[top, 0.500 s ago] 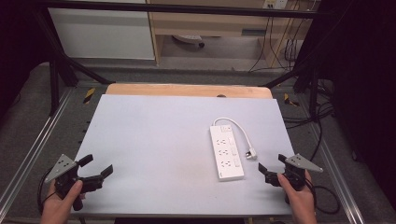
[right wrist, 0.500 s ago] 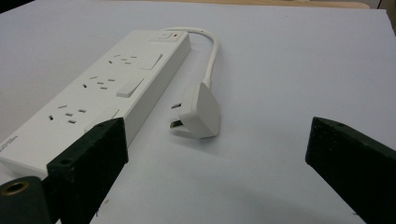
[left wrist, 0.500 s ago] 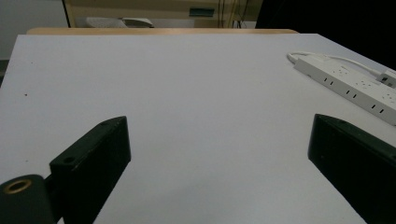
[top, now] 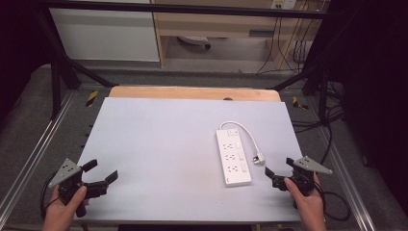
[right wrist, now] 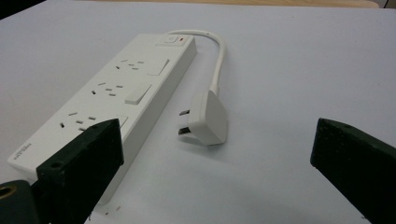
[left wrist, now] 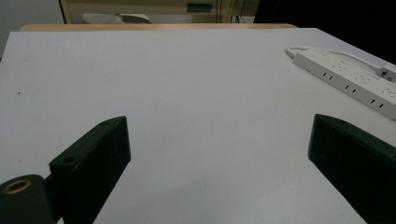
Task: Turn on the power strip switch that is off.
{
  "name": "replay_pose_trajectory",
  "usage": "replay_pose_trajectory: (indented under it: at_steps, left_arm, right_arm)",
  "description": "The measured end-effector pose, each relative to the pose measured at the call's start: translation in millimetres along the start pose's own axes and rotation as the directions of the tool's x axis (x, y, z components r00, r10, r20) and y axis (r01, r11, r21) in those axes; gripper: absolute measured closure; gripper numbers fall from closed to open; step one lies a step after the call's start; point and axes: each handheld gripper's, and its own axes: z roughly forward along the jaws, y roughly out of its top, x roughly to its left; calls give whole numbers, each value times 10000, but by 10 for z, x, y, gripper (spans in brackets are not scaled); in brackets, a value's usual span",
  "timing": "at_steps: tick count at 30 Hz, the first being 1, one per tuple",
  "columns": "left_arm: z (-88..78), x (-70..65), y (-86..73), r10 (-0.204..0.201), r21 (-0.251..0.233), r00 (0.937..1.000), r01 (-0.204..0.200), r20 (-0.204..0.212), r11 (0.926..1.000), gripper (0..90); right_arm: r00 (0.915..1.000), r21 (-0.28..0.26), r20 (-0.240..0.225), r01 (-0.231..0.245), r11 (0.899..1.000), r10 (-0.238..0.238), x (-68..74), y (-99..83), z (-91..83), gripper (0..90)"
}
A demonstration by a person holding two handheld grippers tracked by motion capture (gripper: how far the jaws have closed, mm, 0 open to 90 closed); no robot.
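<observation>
A white power strip (top: 233,156) lies flat on the right half of the pale grey tabletop (top: 159,144), its short white cord looping round to a plug (top: 260,159) beside it. In the right gripper view the power strip (right wrist: 116,93) and the plug (right wrist: 205,119) lie just ahead of my right gripper (right wrist: 217,154), whose jaws stand wide apart with nothing between them. My right gripper (top: 280,168) is held near the front right corner, just right of the strip. At the front left corner my left gripper (top: 102,171) is open and empty. In the left gripper view, my left gripper (left wrist: 219,140) faces bare tabletop and the power strip (left wrist: 350,79) lies far right.
A wooden strip (top: 192,93) borders the table's far edge. Metal rails (top: 33,154) run along both sides of the table. Dark frame posts and loose cables (top: 332,115) stand at the right, with cabinets beyond the far edge.
</observation>
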Motion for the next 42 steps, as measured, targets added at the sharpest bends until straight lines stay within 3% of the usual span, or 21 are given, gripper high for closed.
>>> replay_pose_trajectory:
  at_steps: [13,19,42]
  left_arm:
    - [19,-24,-5,186,109,9998,-187,74,9998,56]
    - [24,-29,-11,232,169,9997,-234,80,9996,56]
    - [47,-40,-27,329,349,9994,-333,124,9988,56]
  right_arm:
    - [9997,-512,-99,238,9984,-243,105,113,-47,45]
    - [9993,-831,69,382,9958,-377,149,189,-64,42]
    - [9977,-692,-363,549,9961,-575,190,445,20,45]
